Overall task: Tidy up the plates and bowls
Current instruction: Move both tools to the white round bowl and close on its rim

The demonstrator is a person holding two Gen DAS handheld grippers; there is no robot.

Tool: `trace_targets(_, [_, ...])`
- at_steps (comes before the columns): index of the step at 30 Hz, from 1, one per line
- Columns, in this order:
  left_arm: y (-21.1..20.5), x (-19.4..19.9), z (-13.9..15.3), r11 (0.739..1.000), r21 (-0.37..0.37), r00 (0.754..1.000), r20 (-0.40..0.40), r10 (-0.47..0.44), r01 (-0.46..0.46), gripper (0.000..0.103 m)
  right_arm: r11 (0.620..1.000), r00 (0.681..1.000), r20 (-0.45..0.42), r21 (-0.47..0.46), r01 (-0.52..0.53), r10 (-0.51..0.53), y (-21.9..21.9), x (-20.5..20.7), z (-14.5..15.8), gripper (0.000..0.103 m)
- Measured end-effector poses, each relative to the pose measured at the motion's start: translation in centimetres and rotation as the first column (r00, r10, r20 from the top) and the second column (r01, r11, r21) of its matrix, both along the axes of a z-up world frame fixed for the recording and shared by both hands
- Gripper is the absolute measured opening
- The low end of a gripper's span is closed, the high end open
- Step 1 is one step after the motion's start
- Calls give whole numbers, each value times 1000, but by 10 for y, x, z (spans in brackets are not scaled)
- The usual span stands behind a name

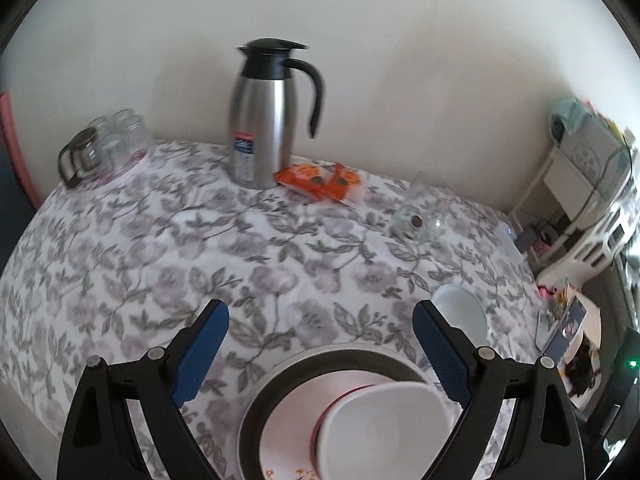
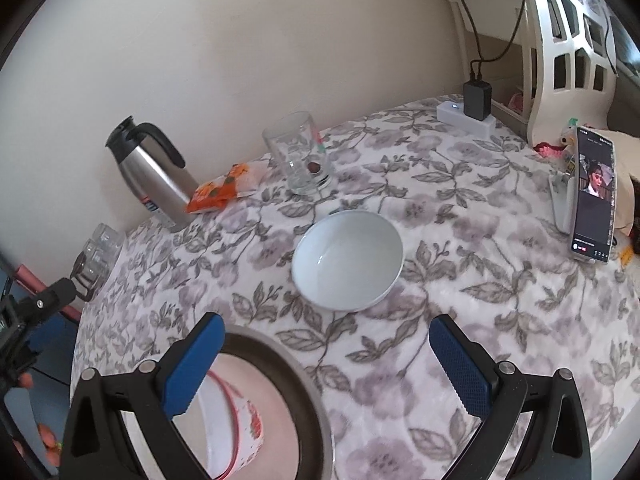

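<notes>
Blue-padded jaws are seen spread wide on the left gripper (image 1: pixel 320 334), nothing between them; directly beneath, at the near edge of the table (image 1: pixel 120 240), a dark-rimmed plate (image 1: pixel 276 380) is carrying a red-rimmed bowl (image 1: pixel 384 420). Over on the right gripper (image 2: pixel 326 346), the jaws are likewise parted and empty, and just beyond them a white bowl (image 2: pixel 347 260) is found standing alone, upright, toward the middle of the floral cloth. It is judged to be glazed ceramic: stiff, moderately heavy, slick, and breakable if dropped or knocked against the plate. A pinch across the rim wall is favoured, one pad inside and one outside, on the near side. Soft cloth underneath may let it slide or tip when nudged. Farther back, a glass mug (image 2: pixel 300 156) and steel carafe (image 2: pixel 152 168) are kept well apart from the approach.
</notes>
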State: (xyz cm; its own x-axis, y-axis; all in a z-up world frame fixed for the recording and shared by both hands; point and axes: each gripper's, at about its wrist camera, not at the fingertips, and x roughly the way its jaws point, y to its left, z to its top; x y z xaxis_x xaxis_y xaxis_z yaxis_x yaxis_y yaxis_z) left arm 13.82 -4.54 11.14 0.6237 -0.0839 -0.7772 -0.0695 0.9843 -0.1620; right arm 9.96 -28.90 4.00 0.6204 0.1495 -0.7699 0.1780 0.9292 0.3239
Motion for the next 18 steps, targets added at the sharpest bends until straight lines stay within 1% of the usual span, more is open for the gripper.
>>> trace_targets(4, [-30, 18, -4, 997, 32, 995, -68, -68, 71, 93, 1000, 1000, -3, 11, 24, -24, -13, 8, -5, 103])
trace_targets(7, [-51, 32, -8, 993, 70, 990, -106, -90, 98, 93, 998, 999, -13, 37, 50, -50, -27, 13, -12, 103])
trace_targets(10, [-65, 44, -12, 992, 72, 985, -143, -92, 103, 93, 993, 995, -25, 63, 97, -95, -45, 16, -20, 103])
trace_targets(15, [-88, 64, -16, 989, 93, 979, -181, -98, 116, 93, 979, 986, -58, 124, 163, -157, -77, 22, -36, 102])
trace_targets(18, [-103, 76, -23, 988, 73, 969, -217, -118, 137, 91, 973, 982, -77, 143, 181, -172, -87, 27, -45, 97])
